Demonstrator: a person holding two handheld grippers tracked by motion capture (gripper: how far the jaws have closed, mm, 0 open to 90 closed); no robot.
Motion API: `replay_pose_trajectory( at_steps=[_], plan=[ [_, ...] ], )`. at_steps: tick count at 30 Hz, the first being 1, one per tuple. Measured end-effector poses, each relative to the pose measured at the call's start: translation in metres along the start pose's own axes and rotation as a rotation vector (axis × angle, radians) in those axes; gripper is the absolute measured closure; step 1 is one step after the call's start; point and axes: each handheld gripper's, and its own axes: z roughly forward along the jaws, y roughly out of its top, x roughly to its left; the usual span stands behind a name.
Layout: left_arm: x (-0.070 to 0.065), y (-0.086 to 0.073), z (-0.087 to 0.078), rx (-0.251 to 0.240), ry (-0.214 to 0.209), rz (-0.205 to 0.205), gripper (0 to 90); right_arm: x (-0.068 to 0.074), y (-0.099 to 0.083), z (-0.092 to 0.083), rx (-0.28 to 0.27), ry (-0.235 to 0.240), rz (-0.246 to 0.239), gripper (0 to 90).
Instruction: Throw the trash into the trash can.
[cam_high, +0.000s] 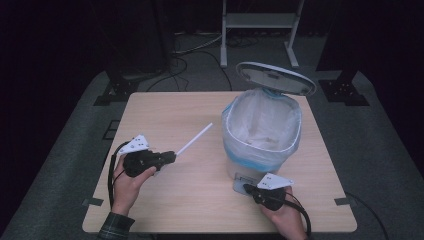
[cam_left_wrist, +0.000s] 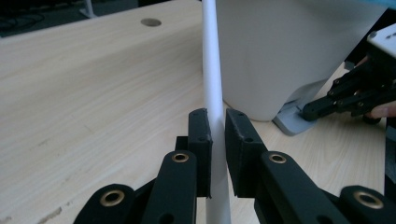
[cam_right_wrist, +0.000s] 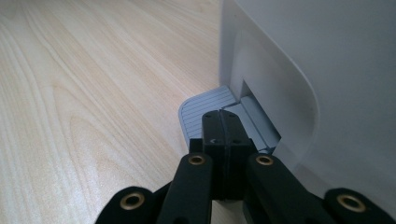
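On the wooden table (cam_high: 165, 112), the right gripper (cam_right_wrist: 222, 122), jaws together, presses the bin's pedal (cam_right_wrist: 205, 107), propping the lid (cam_high: 276, 77) open. The left gripper (cam_left_wrist: 217, 128) clamps a white straw (cam_left_wrist: 211, 70), aimed at the bin (cam_high: 262, 130).

The left and far parts of the table (cam_high: 165, 112) lie bare, giving a hand free passage there. On the right the bin (cam_high: 261, 131) blocks the way, its raised lid (cam_high: 275, 78) overhanging the far rim, while its mouth stands open from above.

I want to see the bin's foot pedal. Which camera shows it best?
The right gripper view: the grey ribbed pedal lies close, under the shut jaws. The left gripper view shows it far off; the high view hides most of it behind the right gripper.
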Motion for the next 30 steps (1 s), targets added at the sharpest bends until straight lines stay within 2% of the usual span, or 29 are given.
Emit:
replay_pose_trajectory(
  at_steps=[8,30],
  plan=[
    [-0.001,0.018,-0.007,-0.025,-0.006,0.024,81.3,0.0,0.0,0.0,0.003,0.001,0.006,89.6],
    [-0.01,0.069,-0.02,-0.088,-0.093,0.094,81.4,-0.001,0.0,0.0,-0.002,-0.001,0.0,89.6]
  ],
)
